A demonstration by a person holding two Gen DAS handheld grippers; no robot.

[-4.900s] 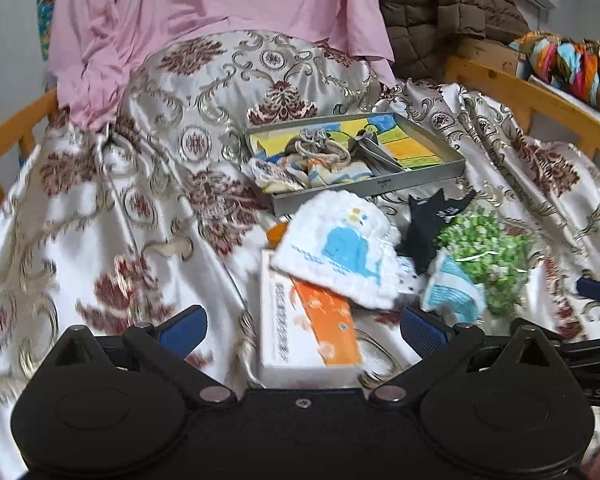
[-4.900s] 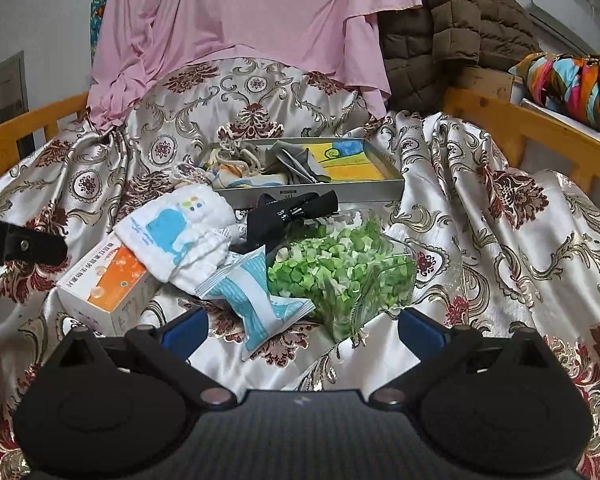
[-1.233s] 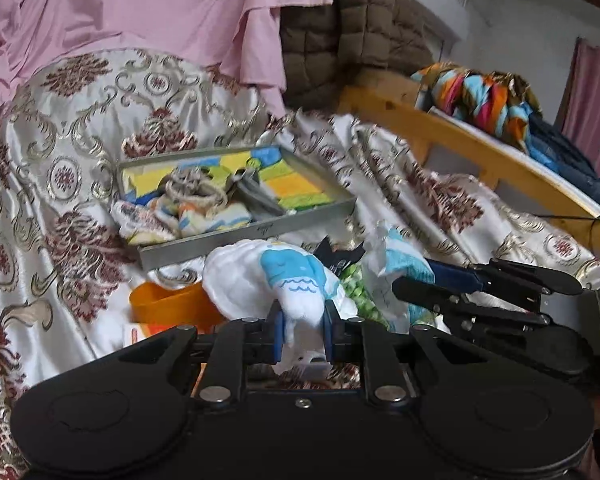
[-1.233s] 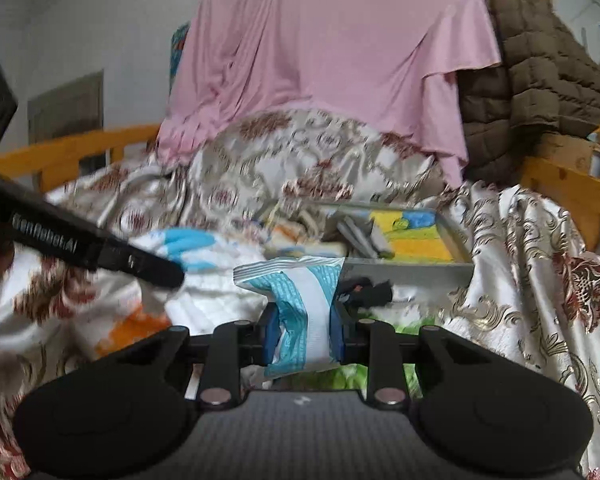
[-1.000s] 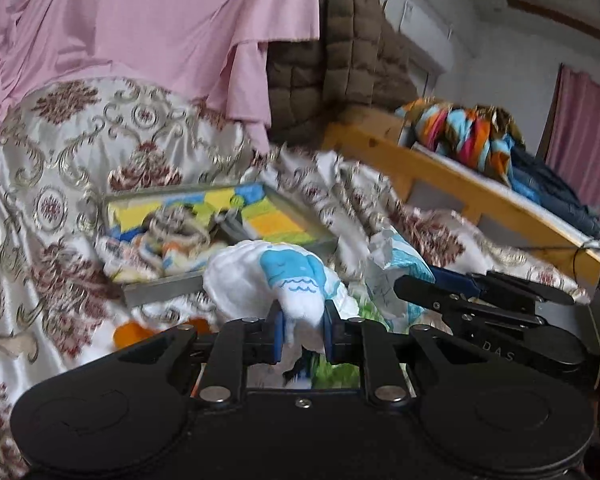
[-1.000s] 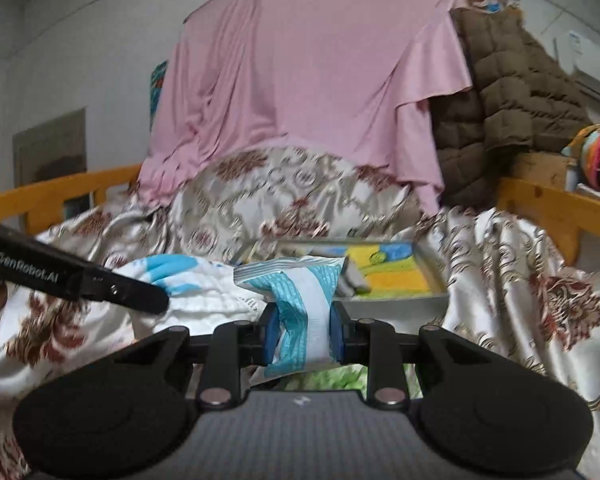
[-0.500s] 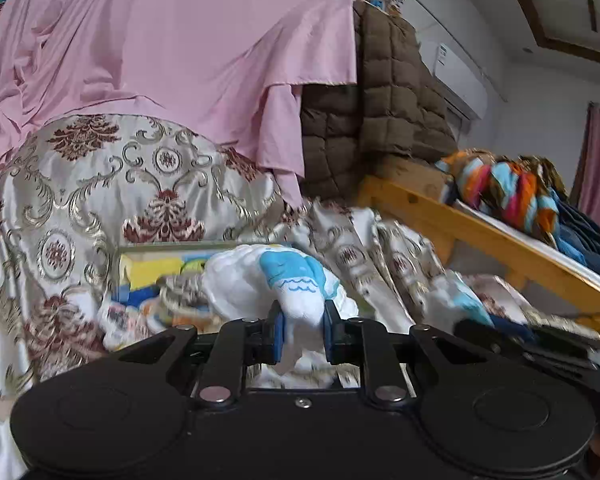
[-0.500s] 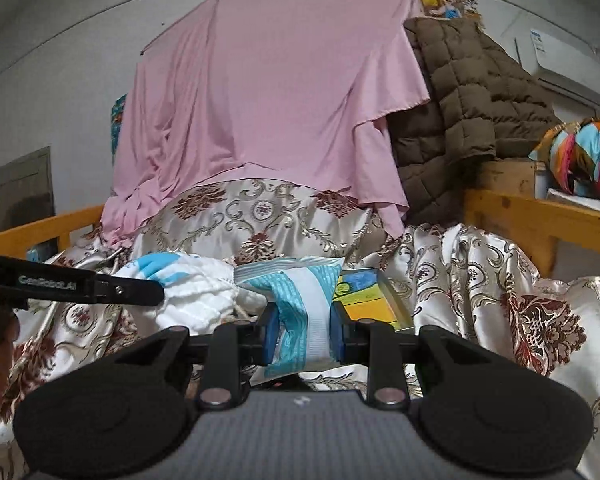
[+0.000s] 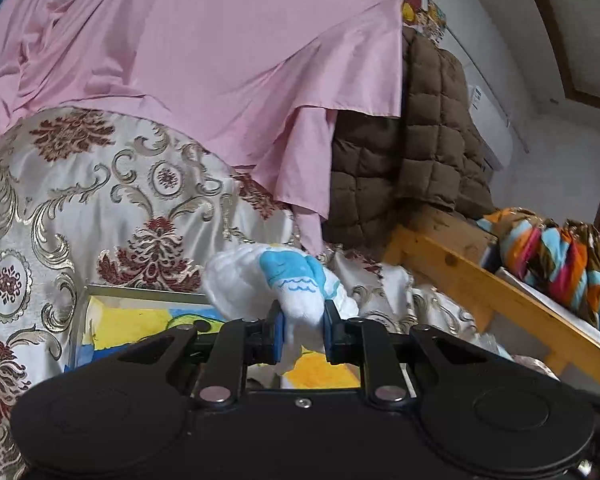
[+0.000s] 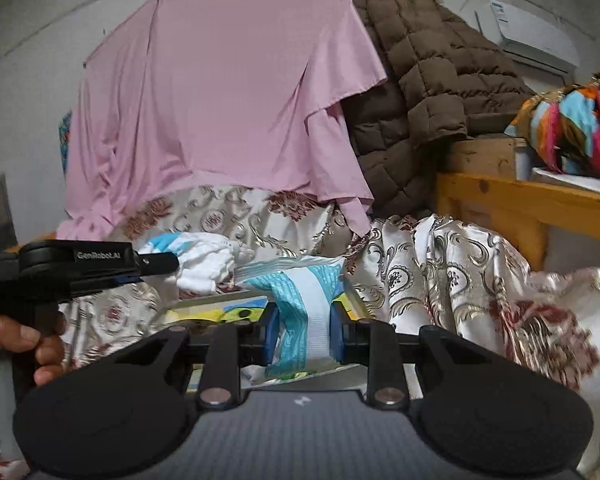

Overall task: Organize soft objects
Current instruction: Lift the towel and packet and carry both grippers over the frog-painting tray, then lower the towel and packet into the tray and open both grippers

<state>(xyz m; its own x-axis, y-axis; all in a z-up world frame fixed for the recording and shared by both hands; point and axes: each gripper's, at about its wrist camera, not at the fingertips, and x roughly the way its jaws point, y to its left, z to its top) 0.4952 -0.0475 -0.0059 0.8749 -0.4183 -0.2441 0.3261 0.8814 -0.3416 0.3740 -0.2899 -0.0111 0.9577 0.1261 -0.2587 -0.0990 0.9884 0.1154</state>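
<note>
Patterned satin bedding (image 9: 100, 200) fills the background under one pink sheet (image 9: 180, 60). One white cloth (image 9: 268, 284) is pinched by the left gripper (image 9: 302, 332) over one tray (image 9: 140, 320); one blue packet (image 10: 304, 312) is pinched by the right gripper (image 10: 304, 338) beside it.

From the left wrist camera I see my left gripper (image 9: 303, 334) clamped on a white knitted cloth with a blue whale patch (image 9: 278, 282), held above a grey metal tray with a yellow and blue picture bottom (image 9: 140, 294). Behind it lie a cream satin bedspread with maroon and gold motifs (image 9: 100, 200), a pink draped sheet (image 9: 204, 60) and a brown quilted jacket (image 9: 412, 152).
</note>
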